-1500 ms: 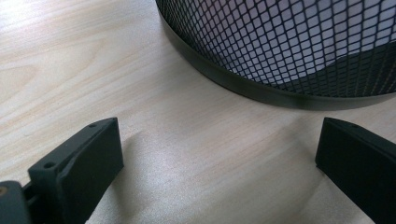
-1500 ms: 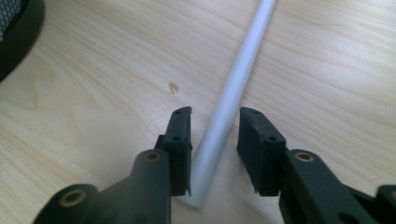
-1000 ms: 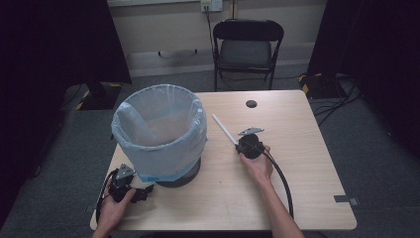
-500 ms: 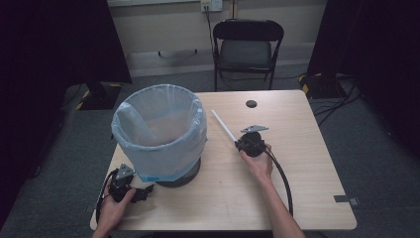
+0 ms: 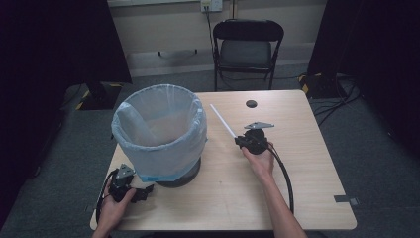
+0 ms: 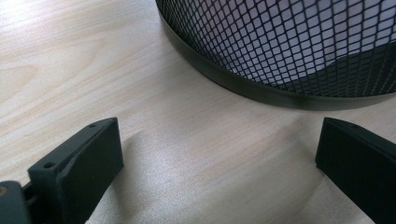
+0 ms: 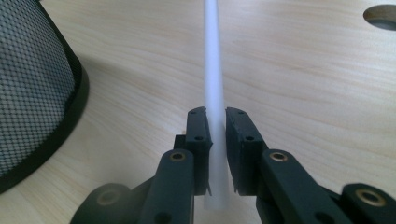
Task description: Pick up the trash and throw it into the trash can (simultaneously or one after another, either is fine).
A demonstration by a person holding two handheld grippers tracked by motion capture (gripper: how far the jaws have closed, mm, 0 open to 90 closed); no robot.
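The right gripper [image 7: 215, 122] clamps the white straw [image 7: 213, 70], which juts far ahead of its jaws. A loose pinch could let it swivel and miss the bin [image 5: 158, 130] off to its side. The left gripper [image 6: 219, 154] gapes empty.

white straw [image 7: 213, 70] | black mesh bin [image 6: 299, 42] | pale-blue liner [image 5: 158, 126]

The right claw [image 5: 239, 142] sits on the table [image 5: 297, 198], closed around a straw [image 5: 222, 121] that runs forward and to the left from its jaws. Left of this claw stands the mesh bin [image 5: 159, 134], with a bag [image 5: 130, 126] in it. Beyond the right claw lies a hole [image 5: 251, 103] in the table. The left claw [image 5: 143, 192] rests just before the bin's base, jaws spread, well apart from the right claw.
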